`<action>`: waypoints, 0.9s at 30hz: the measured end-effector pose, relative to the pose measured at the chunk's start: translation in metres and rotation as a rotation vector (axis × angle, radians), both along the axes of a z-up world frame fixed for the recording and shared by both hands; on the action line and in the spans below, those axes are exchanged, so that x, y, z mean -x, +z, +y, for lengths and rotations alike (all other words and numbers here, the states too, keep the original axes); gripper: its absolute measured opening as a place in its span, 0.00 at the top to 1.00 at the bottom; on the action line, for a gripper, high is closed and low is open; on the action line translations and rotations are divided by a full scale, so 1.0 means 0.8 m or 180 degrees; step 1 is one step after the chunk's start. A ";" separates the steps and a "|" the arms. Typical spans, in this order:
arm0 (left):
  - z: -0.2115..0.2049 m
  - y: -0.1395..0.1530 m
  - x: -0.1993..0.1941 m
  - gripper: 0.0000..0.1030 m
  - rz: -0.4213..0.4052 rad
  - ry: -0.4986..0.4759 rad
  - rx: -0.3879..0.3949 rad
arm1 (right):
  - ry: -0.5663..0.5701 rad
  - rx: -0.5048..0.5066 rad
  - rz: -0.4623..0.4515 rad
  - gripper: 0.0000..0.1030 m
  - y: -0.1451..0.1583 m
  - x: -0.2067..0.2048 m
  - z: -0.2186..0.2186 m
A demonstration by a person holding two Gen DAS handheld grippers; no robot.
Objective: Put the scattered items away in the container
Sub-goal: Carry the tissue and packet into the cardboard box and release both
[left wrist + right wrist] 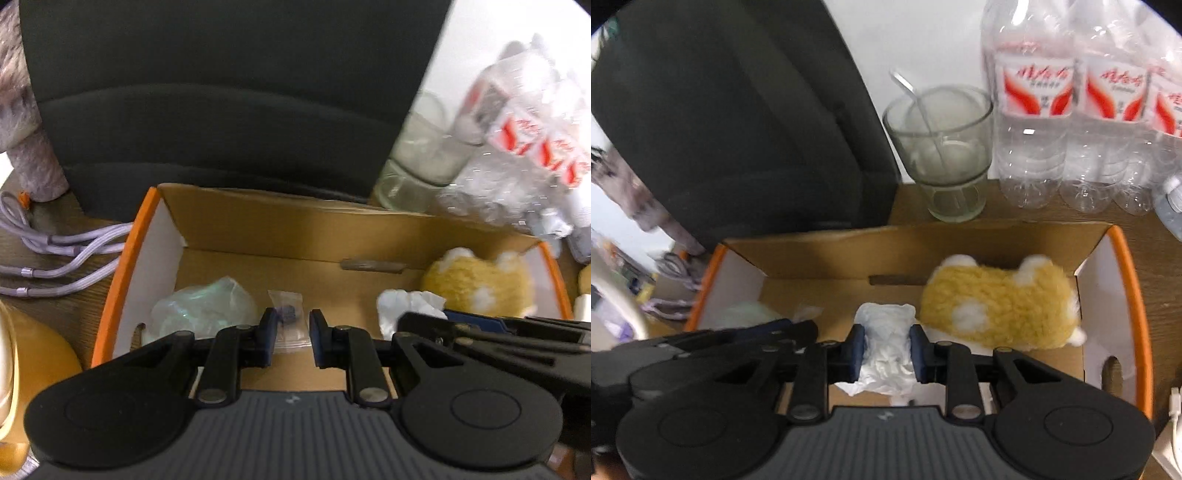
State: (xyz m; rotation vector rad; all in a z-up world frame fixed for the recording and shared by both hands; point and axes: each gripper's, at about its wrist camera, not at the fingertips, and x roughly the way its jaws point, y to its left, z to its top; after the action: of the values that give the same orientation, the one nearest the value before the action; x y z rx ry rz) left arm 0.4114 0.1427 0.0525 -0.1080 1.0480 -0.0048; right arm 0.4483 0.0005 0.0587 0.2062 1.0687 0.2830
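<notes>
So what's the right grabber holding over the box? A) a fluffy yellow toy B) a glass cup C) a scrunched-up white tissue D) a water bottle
C: in the right wrist view the right gripper has its pads closed on the scrunched-up white tissue, while the yellow toy lies loose in the box.

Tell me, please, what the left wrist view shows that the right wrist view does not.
Only the left wrist view: lavender cables outside the box, and a clear pouch between the left gripper's fingers. Only the right wrist view: a spoon in the glass, and upright bottles. Both: the box, plush, white tissue and dark chair.
</notes>
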 end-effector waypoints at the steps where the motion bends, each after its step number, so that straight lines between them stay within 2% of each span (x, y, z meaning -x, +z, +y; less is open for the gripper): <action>1: -0.001 -0.003 -0.002 0.80 0.0019 0.0007 -0.0011 | 0.0013 0.0099 0.0022 0.75 -0.006 -0.003 0.006; 3: 0.001 -0.010 -0.005 0.73 0.0101 0.0028 -0.0010 | -0.0009 0.0312 0.0050 0.71 -0.012 -0.007 0.014; 5: 0.002 -0.011 -0.009 0.72 0.0178 0.0054 0.0002 | -0.0021 0.0460 0.0079 0.72 -0.016 -0.014 0.019; 6: 0.003 -0.009 -0.008 0.71 0.0194 0.0061 0.0020 | -0.0030 0.0448 0.0088 0.71 -0.014 -0.017 0.017; 9: 0.007 0.008 -0.005 0.56 0.0279 0.0038 0.0091 | -0.0128 0.0345 0.0158 0.68 0.000 -0.015 0.006; 11: 0.012 0.024 0.001 0.49 0.0271 -0.0005 0.0154 | -0.0151 0.0282 0.0221 0.62 0.014 -0.013 -0.001; 13: 0.017 0.044 0.011 0.42 0.0225 0.0007 0.0232 | -0.0208 0.0285 0.0193 0.41 0.032 -0.005 -0.008; 15: 0.019 0.068 0.019 0.21 0.0199 0.0039 0.0253 | -0.0280 0.0344 0.0114 0.30 0.055 0.006 -0.018; 16: 0.018 0.084 0.028 0.18 0.0146 0.0029 0.0207 | -0.0300 0.0345 0.0078 0.30 0.067 0.012 -0.022; 20: 0.007 0.146 0.058 0.16 -0.0039 -0.0077 0.0133 | -0.0303 0.0390 -0.0077 0.29 0.124 0.045 -0.029; 23: 0.001 0.180 0.082 0.09 -0.0074 -0.0057 0.0054 | -0.0317 0.0478 -0.0257 0.27 0.169 0.077 -0.030; 27: -0.004 0.199 0.114 0.01 -0.0188 -0.0058 -0.0064 | -0.0307 0.0616 -0.0378 0.20 0.200 0.114 -0.027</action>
State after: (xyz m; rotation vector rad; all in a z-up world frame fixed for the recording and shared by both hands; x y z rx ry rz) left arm 0.3200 0.1399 0.2121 -0.0796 0.9898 -0.0139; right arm 0.3571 -0.0209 0.2185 0.0660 0.9586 0.1027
